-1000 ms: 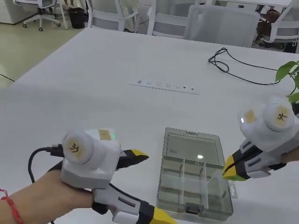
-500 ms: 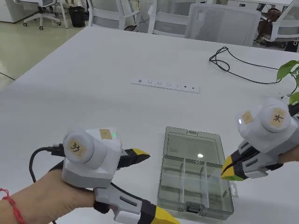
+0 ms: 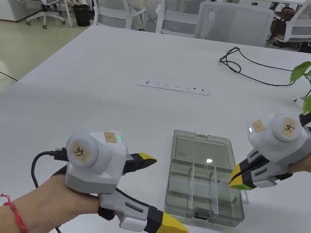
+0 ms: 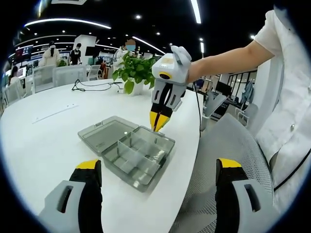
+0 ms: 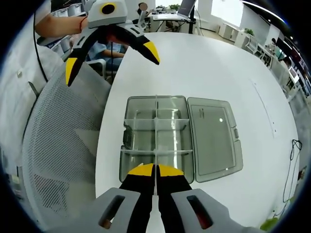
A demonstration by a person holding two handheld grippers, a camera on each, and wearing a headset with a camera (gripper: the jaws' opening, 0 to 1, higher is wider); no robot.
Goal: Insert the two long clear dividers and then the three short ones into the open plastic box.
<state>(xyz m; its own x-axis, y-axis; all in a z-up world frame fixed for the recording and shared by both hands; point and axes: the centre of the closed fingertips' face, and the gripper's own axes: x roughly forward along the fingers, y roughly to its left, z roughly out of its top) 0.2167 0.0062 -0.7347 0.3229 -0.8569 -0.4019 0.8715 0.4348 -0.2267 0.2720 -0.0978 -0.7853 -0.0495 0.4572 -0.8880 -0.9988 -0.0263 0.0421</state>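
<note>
pinching faint clear divider (image 3: 225,183), right gripper (image 5: 155,169)

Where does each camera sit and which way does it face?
Head view: headset, looking forward and down at the plastic box; left gripper, right gripper and a hand show.
Left gripper view: on the left gripper, facing across the box between open jaws; a forearm shows.
Right gripper view: on the right gripper, looking down past shut jaws onto the box.
All share the box; each gripper view catches the other gripper.
</note>
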